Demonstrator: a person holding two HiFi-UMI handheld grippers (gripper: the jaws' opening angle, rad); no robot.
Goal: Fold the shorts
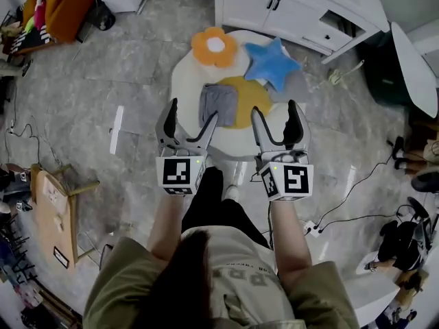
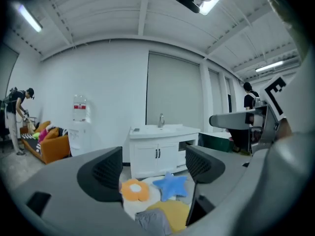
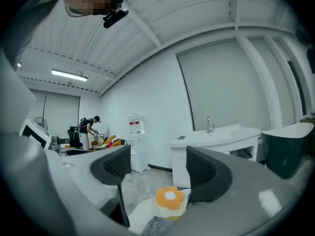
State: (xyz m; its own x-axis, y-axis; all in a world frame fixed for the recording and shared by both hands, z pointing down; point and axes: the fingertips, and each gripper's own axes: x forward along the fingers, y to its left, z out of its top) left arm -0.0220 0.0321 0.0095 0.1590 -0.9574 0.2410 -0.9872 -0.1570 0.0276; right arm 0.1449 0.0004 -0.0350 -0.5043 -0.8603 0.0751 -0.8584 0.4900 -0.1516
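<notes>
The grey shorts (image 1: 218,103) lie folded into a small rectangle on a round white table (image 1: 184,74), partly on a yellow round cushion (image 1: 248,96). Both grippers are held up on the near side of the table, tilted upward and apart from the cloth. My left gripper (image 1: 193,112) is open and holds nothing; in its own view the shorts (image 2: 155,223) show low between the jaws of the left gripper (image 2: 153,168). My right gripper (image 1: 274,108) is open and empty too. In the right gripper view, that gripper (image 3: 158,171) frames only an edge of the shorts (image 3: 157,228) at the bottom.
An orange flower cushion (image 1: 213,45) and a blue star cushion (image 1: 272,62) lie on the table's far half. A white sink cabinet (image 1: 288,9) stands behind it. A wooden chair (image 1: 55,208) is at the left, cables (image 1: 357,190) cross the floor at the right, and an orange sofa (image 1: 65,9) is far left.
</notes>
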